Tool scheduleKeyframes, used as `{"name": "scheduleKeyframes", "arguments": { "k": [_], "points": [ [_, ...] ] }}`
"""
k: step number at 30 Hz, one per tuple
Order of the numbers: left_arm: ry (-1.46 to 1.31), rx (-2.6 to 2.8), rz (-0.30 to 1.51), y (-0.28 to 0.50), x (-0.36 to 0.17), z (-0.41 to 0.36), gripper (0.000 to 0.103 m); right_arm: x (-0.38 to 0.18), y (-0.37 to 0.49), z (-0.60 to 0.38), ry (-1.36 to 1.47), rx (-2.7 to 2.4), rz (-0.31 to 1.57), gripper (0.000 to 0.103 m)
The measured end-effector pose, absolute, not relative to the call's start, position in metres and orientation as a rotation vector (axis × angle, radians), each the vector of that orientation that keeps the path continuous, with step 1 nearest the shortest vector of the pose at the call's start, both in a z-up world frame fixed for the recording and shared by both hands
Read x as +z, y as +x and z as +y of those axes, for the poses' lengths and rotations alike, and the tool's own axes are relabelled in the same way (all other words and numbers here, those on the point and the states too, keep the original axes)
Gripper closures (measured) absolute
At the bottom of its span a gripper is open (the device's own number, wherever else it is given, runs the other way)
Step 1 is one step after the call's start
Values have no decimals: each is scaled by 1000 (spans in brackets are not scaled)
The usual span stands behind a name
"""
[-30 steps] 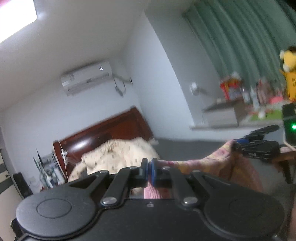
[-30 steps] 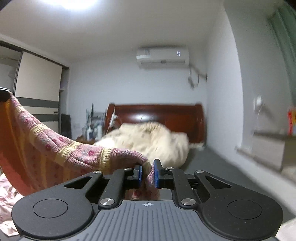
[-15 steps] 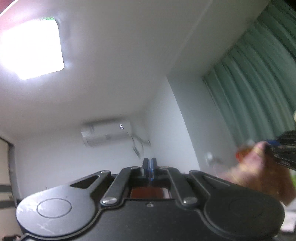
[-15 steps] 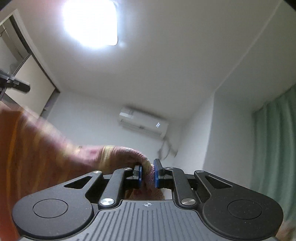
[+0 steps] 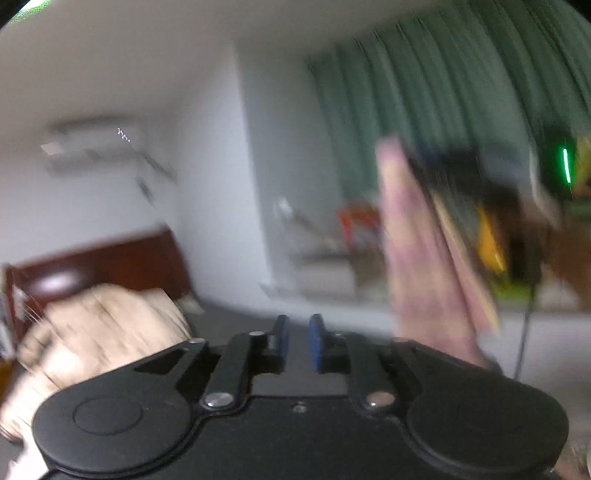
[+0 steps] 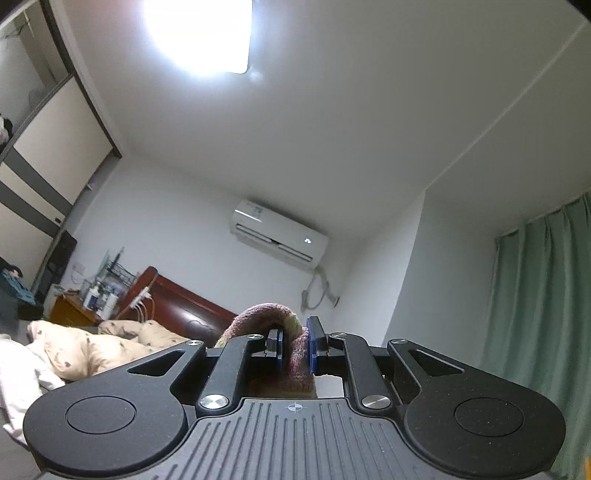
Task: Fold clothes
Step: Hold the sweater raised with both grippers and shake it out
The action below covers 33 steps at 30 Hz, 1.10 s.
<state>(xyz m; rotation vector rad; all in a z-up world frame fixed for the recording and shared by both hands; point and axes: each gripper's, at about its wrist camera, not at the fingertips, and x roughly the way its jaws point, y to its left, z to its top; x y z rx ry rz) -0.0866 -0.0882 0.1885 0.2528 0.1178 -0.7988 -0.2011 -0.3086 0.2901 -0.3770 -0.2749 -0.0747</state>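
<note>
The left gripper (image 5: 296,341) shows low in its own blurred view, matte black linkage arms ending in flat blue pads; its jaws are opening, a clear gap stands between the pads and nothing lies in it. The right gripper (image 6: 295,345), of the same build with a ribbed black housing below it, sits at the bottom centre of its view with its blue pads pinched on a thick fold of the knitted garment (image 6: 275,325), a coarse pink and maroon weave with a pale yellow band that humps up in a rounded loop above the pads. In the left wrist view the same garment (image 5: 424,258) hangs as a long, soft, smeared pink strip at the right of the frame, dropping from the dark blurred shape of the other gripper at the upper right. Further out, a rumpled beige quilt (image 6: 85,345) with small dark prints lies on a bed with a glossy reddish wooden headboard (image 6: 184,306). A white boxy air conditioner (image 6: 279,238) sits on the far wall, pleated green curtains (image 6: 546,314) fill the right edge, and a square ceiling light (image 6: 199,33) glares at the top.
</note>
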Motion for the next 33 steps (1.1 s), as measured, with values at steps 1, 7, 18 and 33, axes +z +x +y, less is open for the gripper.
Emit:
{"name": "scheduleKeyframes", "arguments": {
  "k": [1,7,18,33],
  "points": [
    [261,-814,161,-82,166,-98,73,287,-202,-311,-364,-66,-272,90],
    [89,-941,304,-66,96,-116,59,302,-204,-321,-327,-36,-234,90],
    [79,-1072,190,-94,69,-131,38,314,-196,-302,-359,4,-219,90],
    [87,-836,183,-82,78,-138,91,314,-225,-283,-452,-11,-274,90]
  ]
}}
